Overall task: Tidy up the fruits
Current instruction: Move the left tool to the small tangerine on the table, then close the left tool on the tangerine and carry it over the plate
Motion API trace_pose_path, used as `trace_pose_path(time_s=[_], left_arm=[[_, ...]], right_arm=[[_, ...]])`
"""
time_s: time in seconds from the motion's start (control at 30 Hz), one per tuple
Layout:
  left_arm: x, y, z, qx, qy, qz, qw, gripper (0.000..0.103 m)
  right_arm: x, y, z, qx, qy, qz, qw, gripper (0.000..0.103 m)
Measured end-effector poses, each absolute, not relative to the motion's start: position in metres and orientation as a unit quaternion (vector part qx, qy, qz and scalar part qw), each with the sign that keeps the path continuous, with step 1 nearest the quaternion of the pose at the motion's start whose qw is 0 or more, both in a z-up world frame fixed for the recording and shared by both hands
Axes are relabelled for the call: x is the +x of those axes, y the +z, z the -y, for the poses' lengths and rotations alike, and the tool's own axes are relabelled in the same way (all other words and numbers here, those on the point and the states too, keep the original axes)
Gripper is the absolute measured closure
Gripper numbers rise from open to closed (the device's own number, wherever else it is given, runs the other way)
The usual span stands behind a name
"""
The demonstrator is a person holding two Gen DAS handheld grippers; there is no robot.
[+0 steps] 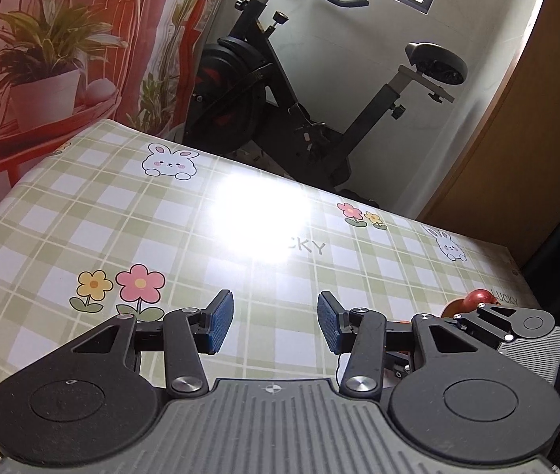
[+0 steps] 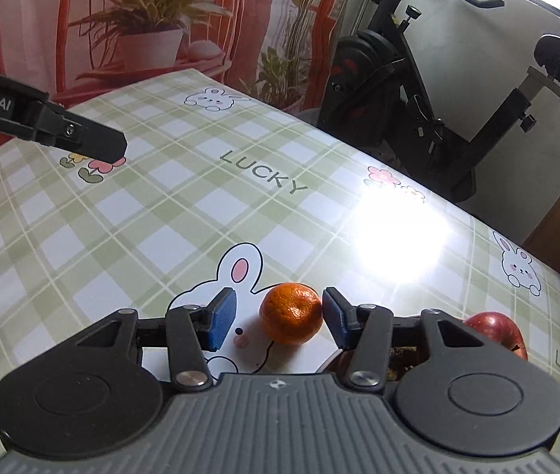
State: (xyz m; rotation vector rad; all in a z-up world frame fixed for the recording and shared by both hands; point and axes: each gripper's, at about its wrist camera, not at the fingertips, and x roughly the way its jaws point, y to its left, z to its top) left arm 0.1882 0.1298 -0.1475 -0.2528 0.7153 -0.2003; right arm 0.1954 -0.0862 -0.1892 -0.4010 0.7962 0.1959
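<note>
An orange mandarin [image 2: 291, 313] lies on the checked tablecloth [image 2: 161, 213]. My right gripper [image 2: 278, 318] is open; the mandarin sits between its blue pads, close to the right pad [image 2: 333, 318], with a gap to the left one. A red apple [image 2: 497, 331] lies just right of it, partly hidden behind the right finger linkage. My left gripper [image 1: 276, 322] is open and empty above the cloth; it also shows in the right wrist view [image 2: 110, 146] at the far left. In the left wrist view the red apple [image 1: 477, 298] peeks out behind the right gripper.
A dark-rimmed thing with brown content [image 2: 402, 359] is mostly hidden under my right gripper. An exercise bike [image 2: 438, 91] stands beyond the table's far edge. A printed plant backdrop [image 2: 141, 31] hangs behind. A wooden cabinet [image 1: 517, 138] is at the right.
</note>
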Motion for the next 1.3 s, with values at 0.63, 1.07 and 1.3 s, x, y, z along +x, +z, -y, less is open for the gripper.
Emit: trace_pose_path(time_s=[0.63,1.07,1.3], left_arm=[[0.189,-0.171,-0.114,-0.121,-0.155,-0.387,0.901,0.053],[0.187,-0.193,-0.089,-0.122,-0.226,-0.424,0.869,0.053],[0.177,-0.199,-0.079,-0.105,-0.24,-0.433,0.863,0.053]], right_arm=[[0.168,-0.187,0.059,-0.152,0.153,-0.383,0.898,0.053],[0.158,-0.197,0.058,-0.133,0.152,-0.375,0.905,0.056],[0.154,-0.199,0.061,-0.122,0.156,-0.374,0.906,0.061]])
